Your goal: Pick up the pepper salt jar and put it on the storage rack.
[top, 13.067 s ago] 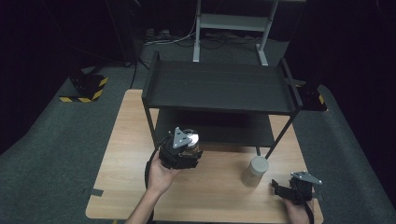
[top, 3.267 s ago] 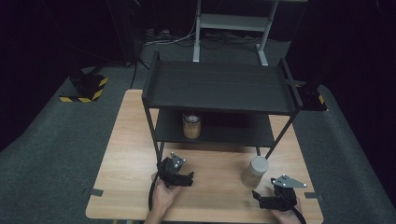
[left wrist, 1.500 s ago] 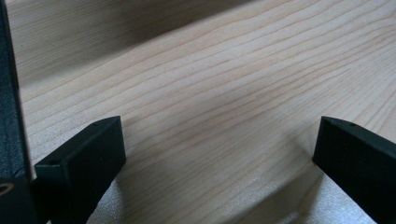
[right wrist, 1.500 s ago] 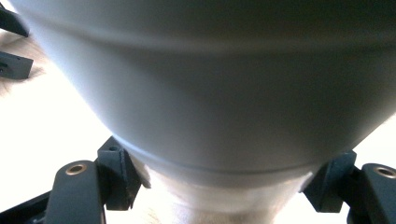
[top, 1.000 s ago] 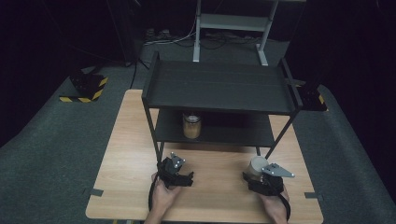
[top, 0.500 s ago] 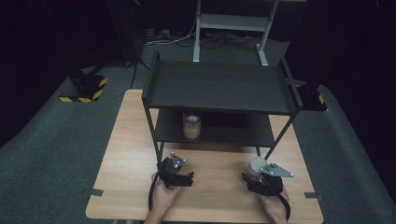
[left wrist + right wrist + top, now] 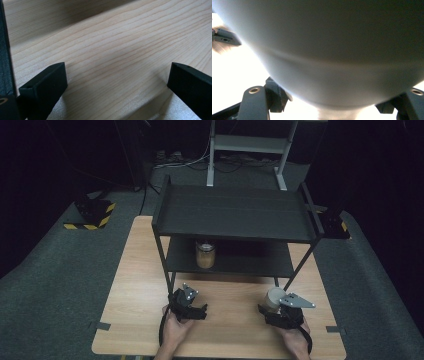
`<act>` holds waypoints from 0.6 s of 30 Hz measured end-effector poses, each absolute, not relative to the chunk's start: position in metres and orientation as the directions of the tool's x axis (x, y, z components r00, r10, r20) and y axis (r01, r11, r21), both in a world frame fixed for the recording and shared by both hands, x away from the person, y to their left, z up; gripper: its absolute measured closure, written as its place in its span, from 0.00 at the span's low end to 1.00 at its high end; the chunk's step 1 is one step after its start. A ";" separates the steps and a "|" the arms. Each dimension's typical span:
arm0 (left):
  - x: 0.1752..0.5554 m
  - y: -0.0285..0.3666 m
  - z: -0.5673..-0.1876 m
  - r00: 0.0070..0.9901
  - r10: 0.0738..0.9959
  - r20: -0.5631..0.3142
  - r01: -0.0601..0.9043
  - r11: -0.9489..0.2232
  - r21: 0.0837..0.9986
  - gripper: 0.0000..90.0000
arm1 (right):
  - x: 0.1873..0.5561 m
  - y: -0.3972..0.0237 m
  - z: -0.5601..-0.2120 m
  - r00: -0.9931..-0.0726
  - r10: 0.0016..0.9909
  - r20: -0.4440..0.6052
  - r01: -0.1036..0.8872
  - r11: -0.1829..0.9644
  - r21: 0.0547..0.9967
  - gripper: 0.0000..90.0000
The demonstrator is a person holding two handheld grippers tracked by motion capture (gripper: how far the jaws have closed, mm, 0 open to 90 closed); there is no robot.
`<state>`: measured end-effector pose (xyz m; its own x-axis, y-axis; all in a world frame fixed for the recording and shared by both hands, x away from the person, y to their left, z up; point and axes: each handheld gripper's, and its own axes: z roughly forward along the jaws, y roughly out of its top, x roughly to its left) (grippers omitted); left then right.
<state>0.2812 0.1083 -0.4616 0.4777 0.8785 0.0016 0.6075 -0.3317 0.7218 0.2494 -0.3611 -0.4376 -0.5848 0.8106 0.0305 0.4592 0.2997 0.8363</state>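
Note:
A pale grey jar [image 7: 271, 297] stands on the wooden table [image 7: 235, 340] at the front right. My right gripper [image 7: 274, 310] is shut on it from the near side. In the right gripper view the jar's wall [image 7: 324, 50] bulges close between the two black jaws. My left gripper [image 7: 192, 307] rests low over the table at the front left. Its jaws stand wide open in the left gripper view [image 7: 116, 85], with nothing but bare wood between them. An amber jar [image 7: 205, 254] stands on the lower shelf of the black rack [image 7: 235, 212].
The two-level black rack takes up the far half of the table; its front legs [image 7: 165, 265] stand just beyond both grippers. Grey carpet surrounds the table. A grey metal frame [image 7: 245, 145] stands behind it.
The amber jar that my left gripper held earlier now stands on the lower shelf. My right gripper came in from the right edge to the pale jar. Nothing shifts over the last second.

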 end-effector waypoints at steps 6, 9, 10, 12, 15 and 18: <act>0.281 0.108 -0.462 0.478 0.878 0.002 0.607 -0.332 0.722 0.03 | 0.250 -0.361 -0.430 -0.597 0.802 0.024 0.455 0.313 0.834 0.32; 0.281 0.108 -0.462 0.478 0.878 0.002 0.607 -0.332 0.722 0.03 | 0.249 -0.361 -0.426 -0.603 0.798 0.025 0.454 0.317 0.833 0.32; 0.281 0.108 -0.462 0.478 0.878 0.002 0.607 -0.332 0.722 0.03 | 0.249 -0.361 -0.426 -0.603 0.798 0.025 0.454 0.317 0.833 0.32; 0.281 0.108 -0.462 0.478 0.878 0.002 0.607 -0.332 0.722 0.03 | 0.249 -0.361 -0.420 -0.612 0.790 0.026 0.450 0.322 0.833 0.32; 0.281 0.108 -0.462 0.478 0.879 0.002 0.607 -0.332 0.722 0.03 | 0.250 -0.361 -0.415 -0.622 0.782 0.030 0.450 0.326 0.831 0.32; 0.281 0.108 -0.462 0.478 0.878 0.002 0.607 -0.332 0.722 0.03 | 0.252 -0.362 -0.409 -0.636 0.771 0.038 0.451 0.331 0.829 0.32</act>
<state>0.2811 0.1083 -0.4616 0.4778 0.8785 0.0017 0.6073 -0.3317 0.7219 0.2517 -0.3622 -0.4092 -0.6357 0.7710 0.0378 0.4509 0.3311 0.8289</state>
